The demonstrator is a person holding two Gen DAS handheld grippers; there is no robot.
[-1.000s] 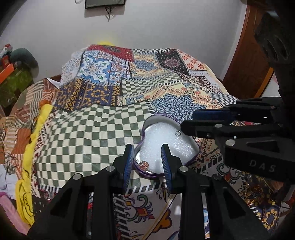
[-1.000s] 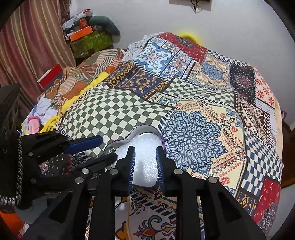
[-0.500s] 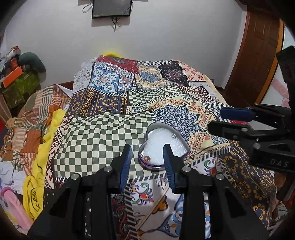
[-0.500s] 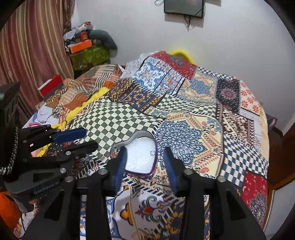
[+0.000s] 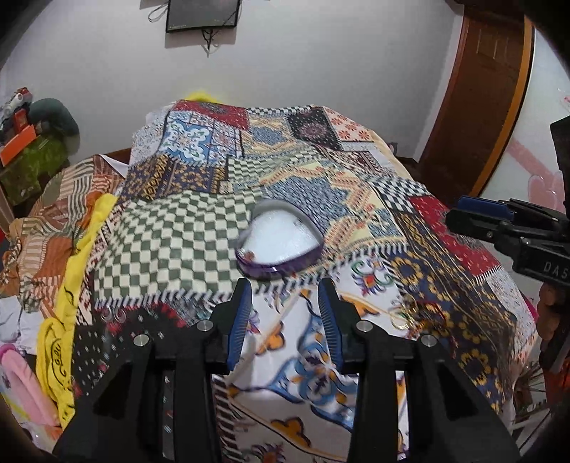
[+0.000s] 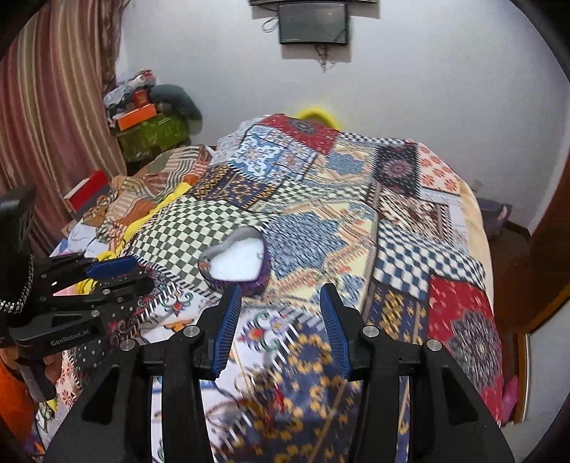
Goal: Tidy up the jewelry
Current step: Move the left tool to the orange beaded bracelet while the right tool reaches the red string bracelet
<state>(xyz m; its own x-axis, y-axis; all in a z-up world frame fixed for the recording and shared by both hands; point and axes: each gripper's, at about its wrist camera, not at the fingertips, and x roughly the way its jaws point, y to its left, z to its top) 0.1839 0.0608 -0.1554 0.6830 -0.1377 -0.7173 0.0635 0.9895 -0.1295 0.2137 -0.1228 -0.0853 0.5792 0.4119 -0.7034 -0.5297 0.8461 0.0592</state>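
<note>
A purple heart-shaped box [image 5: 281,242] with a white foam lining lies open on the patchwork bedspread [image 5: 171,242]; it also shows in the right wrist view [image 6: 237,261]. A small reddish piece lies at its near-left rim. My left gripper [image 5: 285,320] is open and empty, just short of the box. My right gripper [image 6: 279,324] is open and empty, near and right of the box. Gold rings or hoops [image 5: 404,315] lie on the spread to the right; blurred jewelry [image 6: 263,391] lies below my right gripper.
Piled clothes and a yellow cloth [image 5: 71,285] lie along the bed's left side. A wooden door [image 5: 481,99] stands at the right. A green box with clutter [image 6: 153,131] sits in the far left corner. A dark screen [image 6: 313,23] hangs on the wall.
Both grippers have pulled back and up from the heart box, which now sits farther away. The right gripper's jaws have opened wider.
</note>
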